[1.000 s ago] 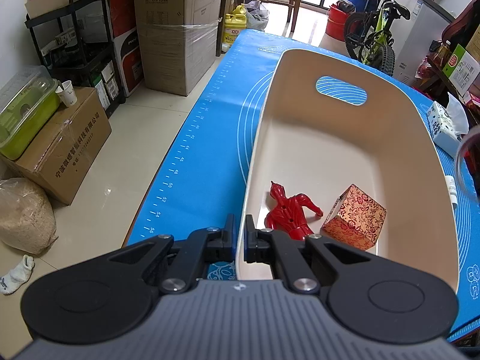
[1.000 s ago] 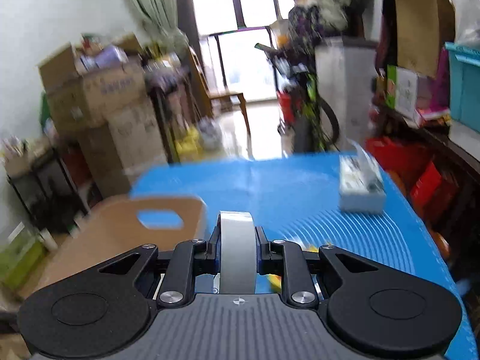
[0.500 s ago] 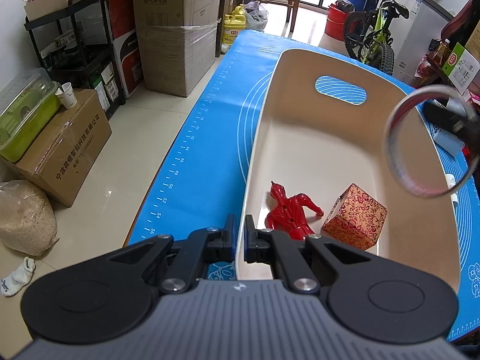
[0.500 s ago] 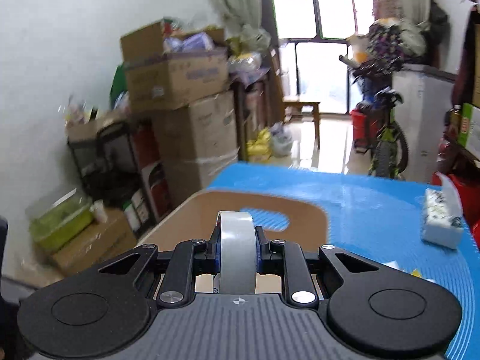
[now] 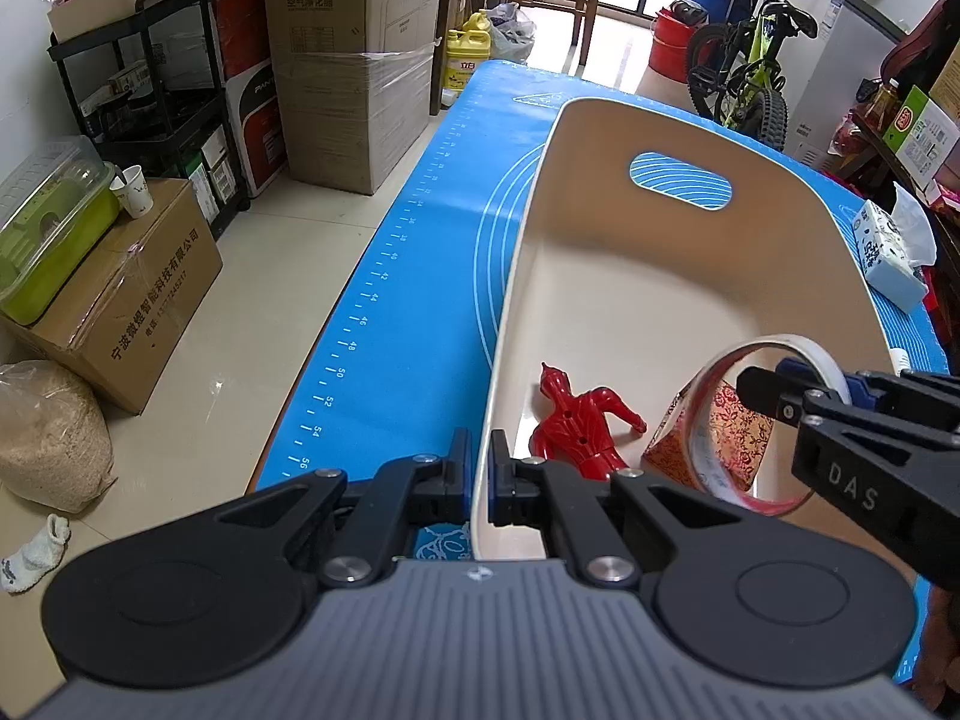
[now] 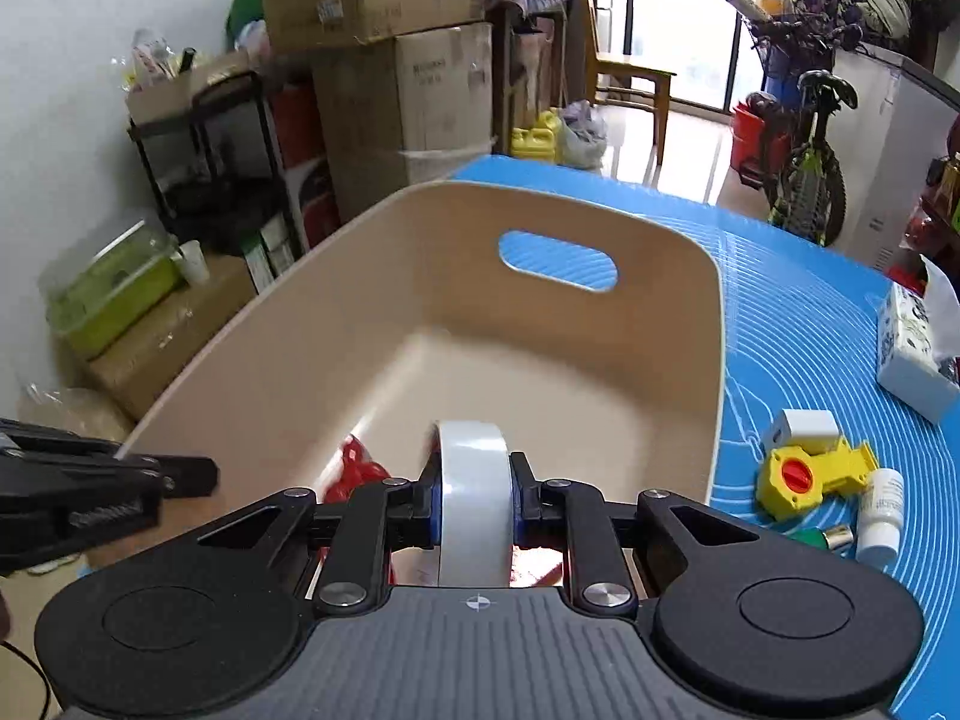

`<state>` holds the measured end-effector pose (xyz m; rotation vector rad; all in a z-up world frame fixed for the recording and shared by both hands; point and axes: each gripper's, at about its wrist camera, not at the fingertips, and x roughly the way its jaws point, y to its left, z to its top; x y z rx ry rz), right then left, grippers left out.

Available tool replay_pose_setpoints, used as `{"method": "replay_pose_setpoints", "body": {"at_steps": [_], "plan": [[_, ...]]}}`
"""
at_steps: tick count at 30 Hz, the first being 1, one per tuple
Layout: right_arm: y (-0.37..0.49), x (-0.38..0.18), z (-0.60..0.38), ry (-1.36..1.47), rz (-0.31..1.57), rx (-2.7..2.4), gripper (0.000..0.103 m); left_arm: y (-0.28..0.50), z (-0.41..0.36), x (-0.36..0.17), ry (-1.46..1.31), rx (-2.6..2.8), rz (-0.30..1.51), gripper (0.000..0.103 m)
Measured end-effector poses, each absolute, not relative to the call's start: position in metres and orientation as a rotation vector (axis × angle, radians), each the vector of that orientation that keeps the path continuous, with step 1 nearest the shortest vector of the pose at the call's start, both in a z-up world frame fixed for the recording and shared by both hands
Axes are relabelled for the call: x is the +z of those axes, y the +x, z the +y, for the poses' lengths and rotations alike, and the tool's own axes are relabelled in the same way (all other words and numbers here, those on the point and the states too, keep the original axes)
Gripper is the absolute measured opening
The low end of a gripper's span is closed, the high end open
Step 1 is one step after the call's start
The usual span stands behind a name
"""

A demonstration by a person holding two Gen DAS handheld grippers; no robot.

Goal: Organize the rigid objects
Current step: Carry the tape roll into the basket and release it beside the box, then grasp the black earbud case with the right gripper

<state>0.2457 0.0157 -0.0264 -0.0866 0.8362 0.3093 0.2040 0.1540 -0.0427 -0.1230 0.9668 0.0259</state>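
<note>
A beige bin [image 5: 678, 294] with a handle slot stands on the blue mat [image 5: 414, 276]. My left gripper [image 5: 477, 468] is shut on the bin's near rim. In the bin lie a red toy figure [image 5: 576, 426] and a red patterned box [image 5: 735, 438]. My right gripper [image 6: 475, 501] is shut on a roll of clear tape [image 6: 474, 498] and holds it over the bin's near end, just above the box; the roll [image 5: 720, 420] shows in the left wrist view too.
On the mat right of the bin [image 6: 540, 324] lie a yellow and red plastic part [image 6: 804, 471], a white cube [image 6: 801, 429], a small white bottle [image 6: 879, 516], a green bulb [image 6: 819, 537] and a tissue pack [image 6: 918, 348]. Cardboard boxes, a shelf and a bicycle stand around the table.
My right gripper has carried the tape roll left from over the mat and down into the near end of the bin. My left gripper has stayed on the rim.
</note>
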Motion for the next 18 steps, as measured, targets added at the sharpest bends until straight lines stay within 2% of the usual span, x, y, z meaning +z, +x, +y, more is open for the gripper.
{"method": "replay_pose_setpoints", "body": {"at_steps": [4,6,9,10,11,18], "plan": [[0.248,-0.035,0.009,-0.064,0.901,0.311,0.030,0.204,0.154,-0.043,-0.123,0.026,0.967,0.006],[0.246,-0.036,0.008,-0.063,0.903,0.310,0.037,0.204,0.154,-0.043,-0.125,0.026,0.967,0.006],[0.241,-0.028,0.005,-0.064,0.867,0.335,0.058,0.204,0.153,-0.043,-0.124,0.027,0.967,0.006],[0.240,-0.023,0.004,-0.072,0.851,0.335,0.074,0.204,0.153,-0.043,-0.125,0.028,0.967,0.006],[0.237,-0.019,0.005,-0.083,0.833,0.333,0.081,0.204,0.153,-0.042,-0.125,0.028,0.967,0.006],[0.225,0.009,-0.018,-0.070,0.760,0.320,0.081,0.205,0.153,-0.042,-0.127,0.029,0.967,0.006]]}}
